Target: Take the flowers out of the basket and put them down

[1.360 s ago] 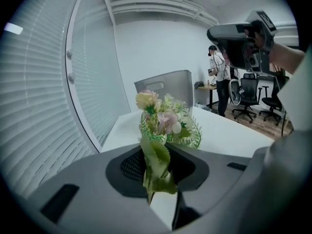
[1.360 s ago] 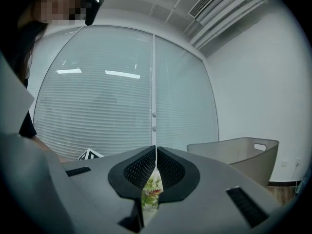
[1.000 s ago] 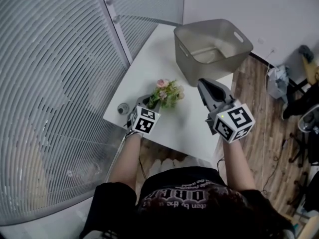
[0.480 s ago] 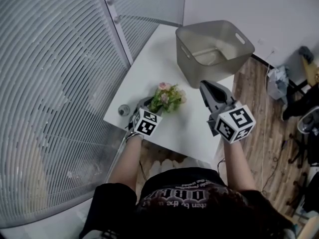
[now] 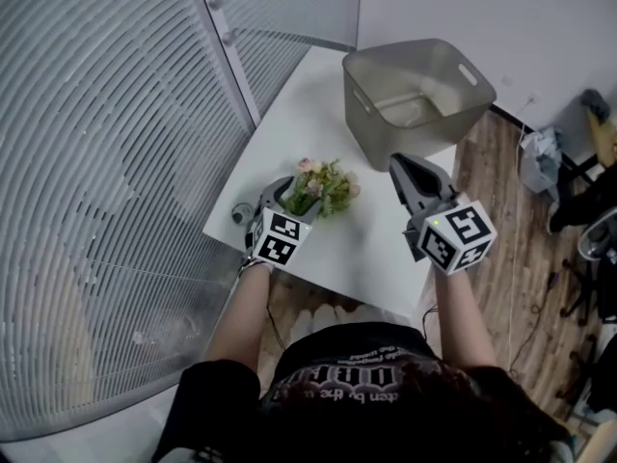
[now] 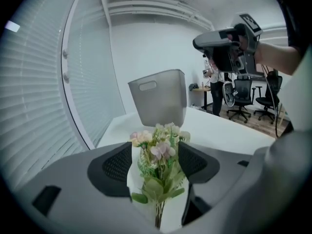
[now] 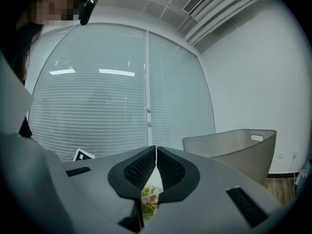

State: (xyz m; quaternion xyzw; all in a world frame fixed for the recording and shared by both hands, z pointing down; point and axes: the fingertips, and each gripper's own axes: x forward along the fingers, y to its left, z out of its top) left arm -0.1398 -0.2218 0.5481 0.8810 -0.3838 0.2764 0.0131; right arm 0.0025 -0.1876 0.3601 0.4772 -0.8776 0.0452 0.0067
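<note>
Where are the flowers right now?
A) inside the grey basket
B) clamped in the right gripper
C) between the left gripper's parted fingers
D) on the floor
C: the left gripper view shows the flowers between the spread fingers of the left gripper, with the basket standing behind.

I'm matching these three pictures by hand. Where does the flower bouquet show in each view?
Head view: the flower bouquet lies at the centre, on the white table.
Left gripper view: lower centre, between the open jaws.
Right gripper view: bottom centre, a sliver seen below the shut jaws.
Shared landmark: the grey basket shows in all three.
</note>
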